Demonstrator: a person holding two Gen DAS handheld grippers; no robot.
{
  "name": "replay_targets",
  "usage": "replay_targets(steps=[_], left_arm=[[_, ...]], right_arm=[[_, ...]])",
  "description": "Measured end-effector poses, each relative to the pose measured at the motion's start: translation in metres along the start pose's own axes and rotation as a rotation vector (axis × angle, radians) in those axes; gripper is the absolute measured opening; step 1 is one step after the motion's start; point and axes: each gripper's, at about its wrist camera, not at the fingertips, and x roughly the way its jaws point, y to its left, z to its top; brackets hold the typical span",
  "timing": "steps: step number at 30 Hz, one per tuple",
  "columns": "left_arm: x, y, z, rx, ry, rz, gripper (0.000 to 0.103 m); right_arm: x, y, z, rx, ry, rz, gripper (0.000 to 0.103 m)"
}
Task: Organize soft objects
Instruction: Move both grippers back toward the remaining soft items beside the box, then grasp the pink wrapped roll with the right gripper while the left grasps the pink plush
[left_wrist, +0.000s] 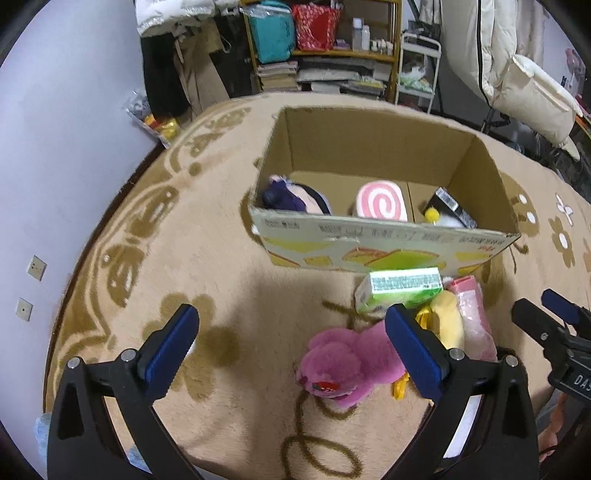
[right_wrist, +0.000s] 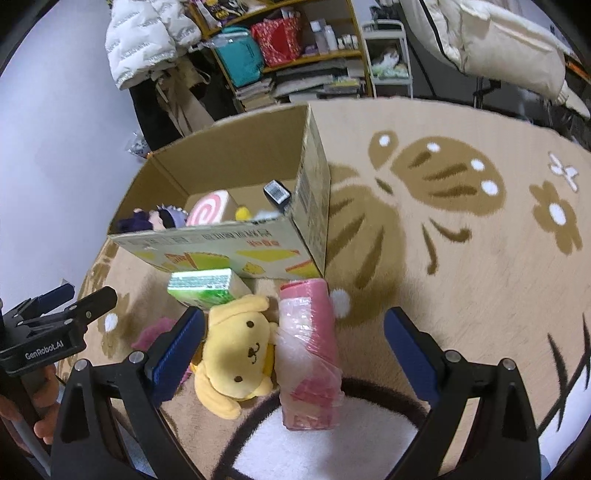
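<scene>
An open cardboard box (left_wrist: 388, 243) (right_wrist: 236, 243) stands on the carpet. Inside lie a dark-haired doll (left_wrist: 295, 197) (right_wrist: 162, 218), a pink swirl cushion (left_wrist: 382, 201) (right_wrist: 208, 212), a black carton (left_wrist: 452, 206) (right_wrist: 277, 192) and a small yellow-and-white toy (left_wrist: 432, 214) (right_wrist: 243, 212). In front of the box lie a purple plush (left_wrist: 343, 363) (right_wrist: 153, 332), a yellow dog plush (right_wrist: 240, 350) (left_wrist: 447, 319), a pink wrapped roll (right_wrist: 308, 354) (left_wrist: 472, 314) and a green carton (left_wrist: 399, 290) (right_wrist: 205, 288). My left gripper (left_wrist: 291, 350) (right_wrist: 66, 306) is open above the purple plush. My right gripper (right_wrist: 295, 354) (left_wrist: 546, 314) is open over the dog and roll.
The beige carpet (right_wrist: 461, 240) with brown flower and butterfly patterns covers the floor. A lilac wall (left_wrist: 55, 166) runs on the left. Cluttered shelves (left_wrist: 325, 48) with bags and books stand behind the box, and a white padded coat (right_wrist: 147, 40) hangs nearby.
</scene>
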Motion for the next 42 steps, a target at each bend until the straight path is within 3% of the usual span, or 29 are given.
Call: replay_targets(steps=[9,18,30,42], left_arm=[[0.032,-0.006,-0.004,-0.024,0.109,-0.053,0.1],[0.052,-0.005,-0.016,-0.073,0.201,-0.077,0.1],[0.068,-0.018,-0.017,-0.011,0.25,-0.044,0.1],[0.078,-0.02,-0.022,-0.015,0.296,-0.102,0.1]], right_arm=[[0.031,-0.01,0.0,0.027,0.076,-0.022,0.1],[0.053,-0.022,-0.002,0.061,0.149,-0.05,0.083],[0.072,-0.026,-0.014,0.073,0.233,-0.068,0.081],[0.078,-0.019,-0.02,0.056,0.255,-0.05,0.077]])
